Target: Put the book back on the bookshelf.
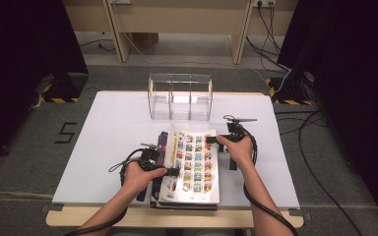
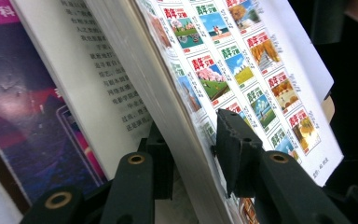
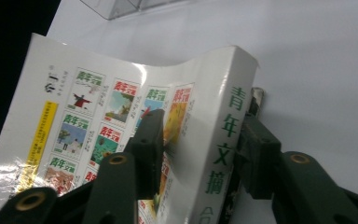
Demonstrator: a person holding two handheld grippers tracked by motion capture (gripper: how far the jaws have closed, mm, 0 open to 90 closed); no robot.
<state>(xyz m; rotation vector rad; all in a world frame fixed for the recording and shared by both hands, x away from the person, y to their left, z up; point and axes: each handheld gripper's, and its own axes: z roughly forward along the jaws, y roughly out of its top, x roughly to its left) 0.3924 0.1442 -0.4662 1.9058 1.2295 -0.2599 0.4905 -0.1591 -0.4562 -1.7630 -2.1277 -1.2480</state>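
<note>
Reaching in from both sides, left gripper and right gripper jaws clamp the magazine.

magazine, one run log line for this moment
stage: lifting | left gripper: shut on magazine open edge | right gripper: shut on spine | acrylic organizer: behind

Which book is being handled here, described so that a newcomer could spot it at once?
On the white table, in front of the clear acrylic organizer, a stack of books lies at the near edge. The one meant is the thick white paperback on top, between the left tongs and right tongs. Its cover is a grid of small colourful pictures, unlike the purple-covered book underneath.
</note>
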